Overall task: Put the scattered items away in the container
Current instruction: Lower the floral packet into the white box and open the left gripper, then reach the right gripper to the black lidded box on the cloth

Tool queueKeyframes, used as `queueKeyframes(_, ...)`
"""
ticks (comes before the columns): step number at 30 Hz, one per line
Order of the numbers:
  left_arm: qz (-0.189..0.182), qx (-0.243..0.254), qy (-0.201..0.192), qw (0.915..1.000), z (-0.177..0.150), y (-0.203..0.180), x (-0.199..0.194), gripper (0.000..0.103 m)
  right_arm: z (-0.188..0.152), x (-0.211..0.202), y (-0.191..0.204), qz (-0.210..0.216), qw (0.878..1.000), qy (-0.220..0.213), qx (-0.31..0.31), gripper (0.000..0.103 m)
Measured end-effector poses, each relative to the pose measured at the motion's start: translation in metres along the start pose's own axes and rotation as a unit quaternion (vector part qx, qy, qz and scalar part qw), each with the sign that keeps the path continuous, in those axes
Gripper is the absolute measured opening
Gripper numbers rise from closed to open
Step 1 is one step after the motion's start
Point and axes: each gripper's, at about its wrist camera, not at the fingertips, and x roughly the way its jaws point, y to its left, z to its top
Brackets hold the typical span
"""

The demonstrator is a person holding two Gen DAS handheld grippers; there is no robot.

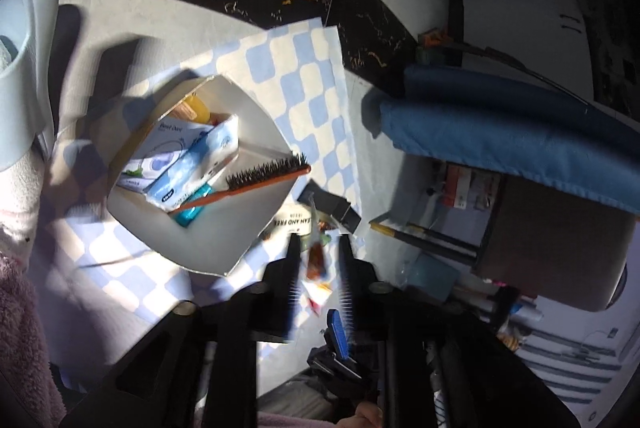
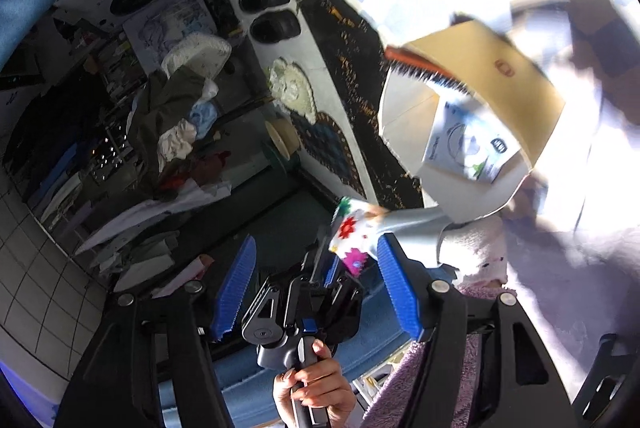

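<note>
The left gripper (image 1: 318,248) pinches a small packet (image 1: 317,256) between its fingers, the box (image 1: 208,228) just ahead-left to receive it; the right gripper (image 2: 316,256) fingers spread, empty.

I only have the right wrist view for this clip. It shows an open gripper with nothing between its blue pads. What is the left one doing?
Observer: In the left wrist view the left gripper has its fingers closed around a small clear sachet with a reddish content, just beside the white box.
Operator: What is already in that box? My view is washed out.
Observer: A brush with a red handle lies across it, over blue and white packets.
Operator: Anything left outside?
Observer: A black item and a printed packet lie on the checked cloth next to the box.
</note>
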Motion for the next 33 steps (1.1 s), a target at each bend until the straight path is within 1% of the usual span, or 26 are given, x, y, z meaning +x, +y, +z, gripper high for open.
queueKeyframes(1, 0.002, 0.002, 0.0, 1.0, 0.0, -0.001, 0.0, 0.085, 0.002, -0.004, 0.0, -0.001, 1.0, -0.01, 0.003, 0.065)
queueKeyframes(2, 0.007, 0.004, 0.003, 1.0, -0.001, -0.001, 0.001, 0.094, 0.004, -0.009, 0.0, -0.001, 1.0, -0.02, 0.006, 0.065)
queueKeyframes(5, 0.012, 0.002, 0.0, 0.9999, -0.003, 0.003, 0.001, 0.095, 0.011, -0.024, -0.004, 0.004, 0.999, -0.049, 0.024, 0.065)
queueKeyframes(7, 0.014, -0.001, 0.007, 0.9999, -0.004, 0.004, 0.002, 0.095, 0.018, -0.039, -0.008, 0.014, 0.996, -0.071, 0.045, 0.065)
queueKeyframes(10, 0.025, 0.002, 0.015, 0.9996, -0.004, 0.003, 0.001, 0.095, 0.031, -0.077, -0.009, 0.032, 0.987, -0.135, 0.076, 0.065)
queueKeyframes(12, 0.037, 0.014, 0.024, 0.999, -0.007, -0.002, 0.002, 0.095, 0.046, -0.107, -0.006, 0.031, 0.978, -0.183, 0.09, 0.065)
queueKeyframes(13, 0.033, 0.019, 0.03, 0.9988, -0.008, -0.005, 0.004, 0.095, 0.055, -0.122, -0.004, 0.027, 0.973, -0.208, 0.095, 0.065)
queueKeyframes(14, 0.021, 0.022, 0.04, 0.9988, -0.009, -0.009, 0.007, 0.095, 0.063, -0.135, -0.003, 0.018, 0.968, -0.23, 0.098, 0.065)
queueKeyframes(16, -0.009, 0.024, 0.06, 0.9979, -0.013, -0.015, 0.012, 0.096, 0.08, -0.156, -0.001, -0.02, 0.959, -0.265, 0.1, 0.066)
queueKeyframes(17, -0.023, 0.026, 0.068, 0.997, -0.016, -0.018, 0.014, 0.096, 0.09, -0.163, 0.0, -0.043, 0.956, -0.271, 0.101, 0.066)
queueKeyframes(19, -0.039, 0.04, 0.076, 0.9956, -0.019, -0.026, 0.017, 0.096, 0.109, -0.169, -0.001, -0.074, 0.955, -0.269, 0.098, 0.066)
queueKeyframes(21, -0.043, 0.063, 0.078, 0.994, -0.022, -0.034, 0.019, 0.096, 0.12, -0.167, 0.0, -0.101, 0.953, -0.27, 0.094, 0.066)
queueKeyframes(23, -0.047, 0.091, 0.08, 0.9916, -0.023, -0.043, 0.021, 0.097, 0.13, -0.161, 0.003, -0.15, 0.947, -0.272, 0.084, 0.066)
queueKeyframes(24, -0.046, 0.101, 0.081, 0.9905, -0.023, -0.045, 0.021, 0.103, 0.135, -0.157, 0.004, -0.168, 0.944, -0.272, 0.078, 0.066)
queueKeyframes(25, -0.043, 0.111, 0.081, 0.9896, -0.023, -0.046, 0.021, 0.103, 0.143, -0.152, 0.005, -0.181, 0.944, -0.267, 0.074, 0.066)
queueKeyframes(27, -0.038, 0.121, 0.078, 0.9888, -0.022, -0.045, 0.019, 0.103, 0.155, -0.148, -0.001, -0.177, 0.946, -0.262, 0.075, 0.066)
queueKeyframes(30, -0.026, 0.106, 0.08, 0.9908, -0.018, -0.034, 0.019, 0.103, 0.167, -0.141, -0.007, -0.169, 0.941, -0.279, 0.087, 0.066)
queueKeyframes(31, -0.023, 0.097, 0.082, 0.9917, -0.016, -0.031, 0.018, 0.103, 0.17, -0.138, -0.008, -0.175, 0.939, -0.286, 0.08, 0.065)
queueKeyframes(32, -0.02, 0.09, 0.083, 0.9923, -0.016, -0.029, 0.016, 0.103, 0.175, -0.132, -0.008, -0.19, 0.935, -0.29, 0.071, 0.065)
queueKeyframes(33, -0.018, 0.086, 0.083, 0.9927, -0.016, -0.029, 0.015, 0.103, 0.18, -0.125, -0.008, -0.215, 0.93, -0.291, 0.064, 0.065)
